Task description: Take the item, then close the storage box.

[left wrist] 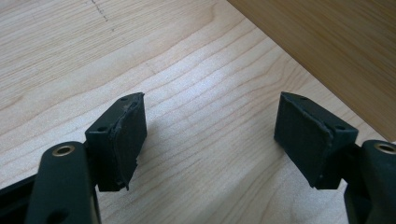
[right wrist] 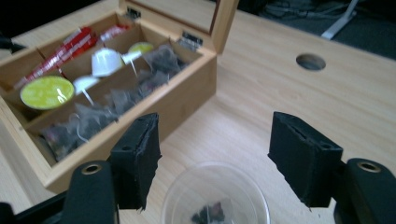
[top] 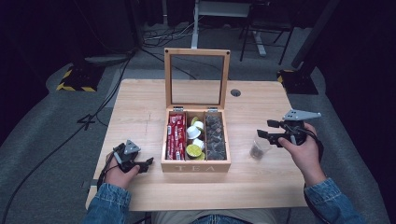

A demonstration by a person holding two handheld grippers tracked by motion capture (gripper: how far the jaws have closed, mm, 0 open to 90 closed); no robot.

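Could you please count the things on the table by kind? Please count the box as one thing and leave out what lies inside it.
Tea box: 1
Clear cup: 1
Grippers: 2 (left gripper, right gripper)
Total: 4

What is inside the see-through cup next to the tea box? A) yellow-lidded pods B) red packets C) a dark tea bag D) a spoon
C: the clear cup, standing on the table right of the tea box, has a small dark tea bag at its bottom.
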